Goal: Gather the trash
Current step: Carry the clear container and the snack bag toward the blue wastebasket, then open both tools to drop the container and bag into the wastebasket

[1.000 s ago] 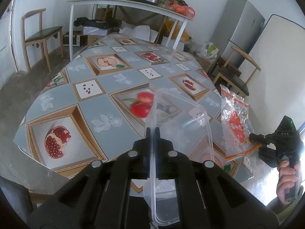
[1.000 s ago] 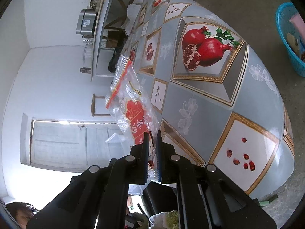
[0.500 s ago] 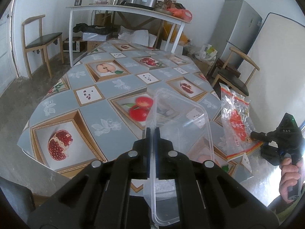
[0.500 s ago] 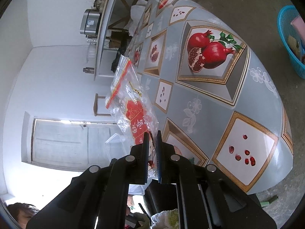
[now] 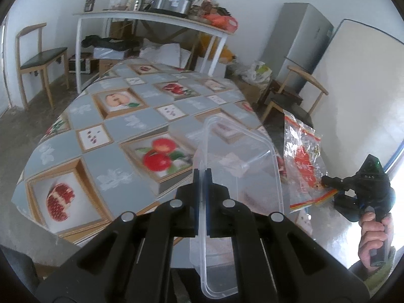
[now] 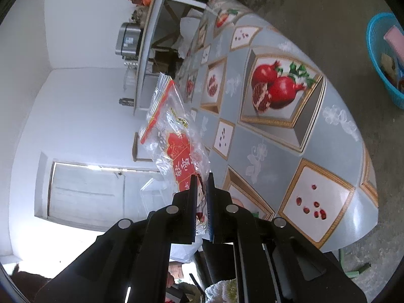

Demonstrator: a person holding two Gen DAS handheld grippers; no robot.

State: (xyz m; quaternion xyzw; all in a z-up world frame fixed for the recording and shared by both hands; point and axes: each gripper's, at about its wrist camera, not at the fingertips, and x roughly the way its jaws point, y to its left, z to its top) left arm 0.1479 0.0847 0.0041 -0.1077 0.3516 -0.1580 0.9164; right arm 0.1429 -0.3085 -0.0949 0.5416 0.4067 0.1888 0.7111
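Table (image 5: 131, 126) sits farther off vs before; L tool (image 5: 201, 176) still clamps lid (image 5: 242, 156), R tool (image 6: 202, 184) bag (image 6: 176, 136).

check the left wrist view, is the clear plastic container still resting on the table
No, the left gripper is shut on the clear plastic container, holding it by its rim above the table.

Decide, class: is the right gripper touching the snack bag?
Touching. The right wrist view shows the right gripper with jaws shut on the snack bag's lower edge, holding it in the air.
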